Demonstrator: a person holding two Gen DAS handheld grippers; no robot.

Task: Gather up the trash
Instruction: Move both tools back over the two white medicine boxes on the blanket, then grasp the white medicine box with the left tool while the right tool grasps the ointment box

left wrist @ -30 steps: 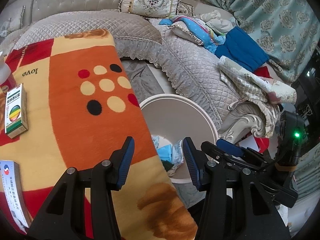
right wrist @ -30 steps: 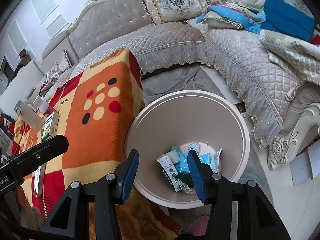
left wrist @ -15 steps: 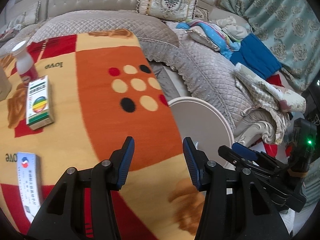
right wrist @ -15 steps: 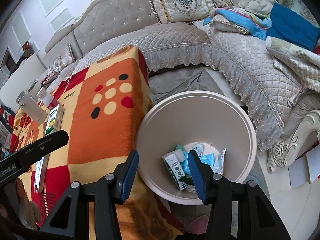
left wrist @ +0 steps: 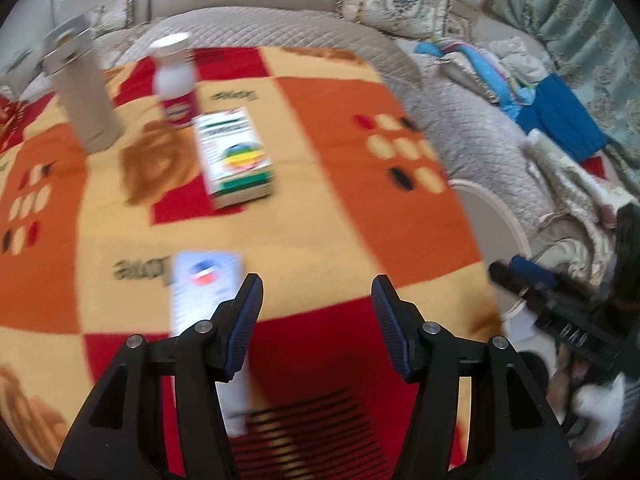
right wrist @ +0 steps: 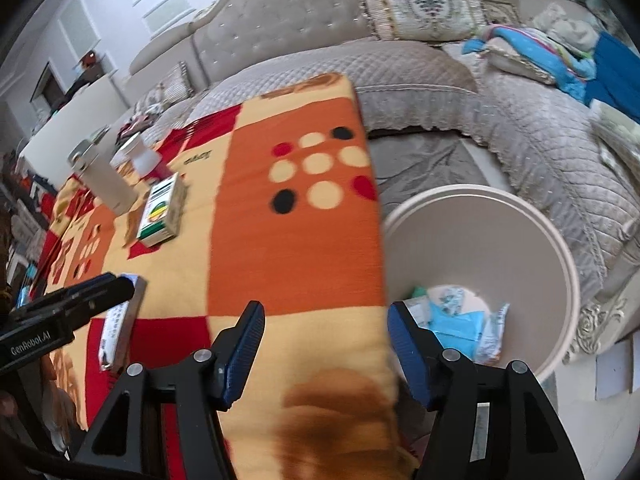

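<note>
A grey quilted sofa [right wrist: 420, 68] runs along the back and the right side. Before it lies the blanket [left wrist: 328, 184] in orange, red and cream, which covers the table. Just beside the blanket's right edge stands the beige trash bin [right wrist: 560, 256], and in its bottom lie blue and white wrappers [right wrist: 460, 320]. On the blanket stand a tall grey flask [left wrist: 82, 92] and a white bottle [left wrist: 176, 80] with a red label. Near the bottle lies a green and white box [left wrist: 236, 156]. A long white box [left wrist: 206, 292] lies closer, partly behind the left finger (the view is blurred). The left gripper [left wrist: 316, 320] is wide apart and holds nothing. The right gripper [right wrist: 326, 344] is also spread and empty, over the blanket's edge.
</note>
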